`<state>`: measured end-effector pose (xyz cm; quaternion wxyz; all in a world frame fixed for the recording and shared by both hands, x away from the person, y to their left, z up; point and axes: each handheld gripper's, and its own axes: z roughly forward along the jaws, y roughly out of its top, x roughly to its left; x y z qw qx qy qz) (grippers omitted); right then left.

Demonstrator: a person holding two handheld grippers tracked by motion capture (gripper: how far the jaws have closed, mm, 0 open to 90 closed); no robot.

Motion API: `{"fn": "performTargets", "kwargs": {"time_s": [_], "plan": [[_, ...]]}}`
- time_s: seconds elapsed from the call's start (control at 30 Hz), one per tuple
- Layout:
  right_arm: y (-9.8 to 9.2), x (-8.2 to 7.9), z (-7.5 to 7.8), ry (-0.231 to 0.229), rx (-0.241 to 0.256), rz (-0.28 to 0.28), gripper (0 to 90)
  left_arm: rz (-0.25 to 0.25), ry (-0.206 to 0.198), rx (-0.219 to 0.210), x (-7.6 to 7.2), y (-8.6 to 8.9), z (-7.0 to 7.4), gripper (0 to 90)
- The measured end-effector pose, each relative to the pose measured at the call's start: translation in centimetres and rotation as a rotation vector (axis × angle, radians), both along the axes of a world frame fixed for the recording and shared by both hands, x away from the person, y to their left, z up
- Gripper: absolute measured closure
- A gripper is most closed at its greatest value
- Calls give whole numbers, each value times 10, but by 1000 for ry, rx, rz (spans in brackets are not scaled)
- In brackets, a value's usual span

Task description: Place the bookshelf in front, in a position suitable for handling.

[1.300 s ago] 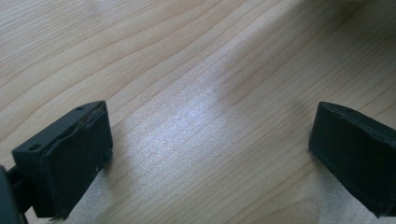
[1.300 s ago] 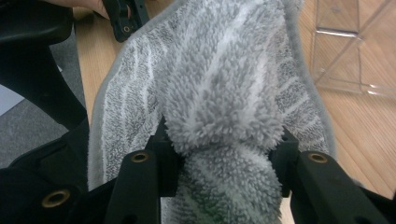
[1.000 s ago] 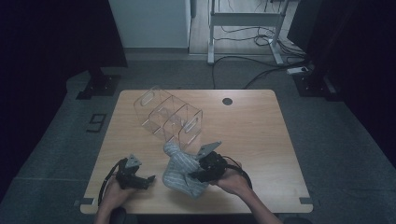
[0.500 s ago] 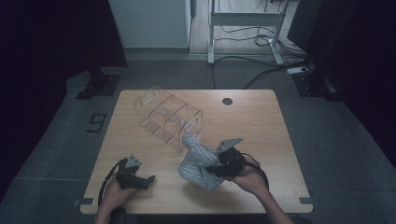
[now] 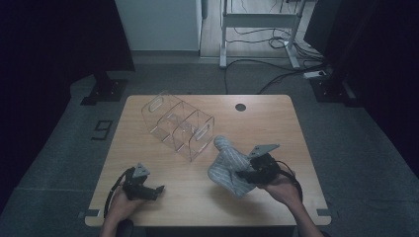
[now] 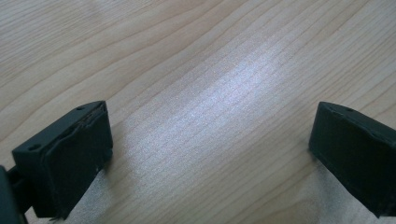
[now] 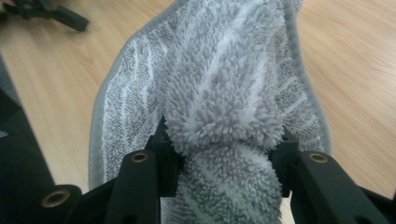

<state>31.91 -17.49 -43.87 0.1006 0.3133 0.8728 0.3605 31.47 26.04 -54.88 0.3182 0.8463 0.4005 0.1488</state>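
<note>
We work over a pale rectangular wooden table (image 5: 276, 123), which lies under both grippers and carries a small round dark hole (image 5: 240, 107) near its far edge, well beyond the right gripper. Next in size comes the clear plastic organiser with three upright compartments (image 5: 179, 126), standing ahead of the two grippers and between them, nearer to the right one; its closest corner sits just beside the far tip of the cloth.

The grey striped terry cloth (image 5: 228, 165) is bunched and lifted, hanging from our right gripper (image 5: 247, 174) and reaching from its jaws toward the organiser. In the right gripper view the fluffy bundle (image 7: 219, 112) is squeezed between the two black jaws, which press into it from either side, with a flatter striped fold spreading behind and bare wood on both sides.

Our left gripper (image 5: 157, 190) rests low over the near left part of the table, well apart from the cloth and from the right gripper. In the left gripper view its jaws stand wide apart with bare wood grain between them.
</note>
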Motion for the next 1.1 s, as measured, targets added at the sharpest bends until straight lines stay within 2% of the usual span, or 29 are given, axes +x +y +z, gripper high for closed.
{"fn": "performTargets", "kwargs": {"time_s": [0.23,0.27,0.37,0.77,1.1], "plan": [[-31,0,3,-15,-5,-79,566,2,-1,-2,0,0,0,0],[-31,0,3,-15,-5,-79,566,2,-1,-2,0,0,0,0],[-50,0,4,-16,-2,-125,566,2,-1,-2,0,0,0,0],[-101,-4,2,-29,-30,-259,565,2,-1,-3,0,0,0,0],[-128,-11,-2,-33,-43,-334,562,1,0,-3,0,0,0,0]]}}
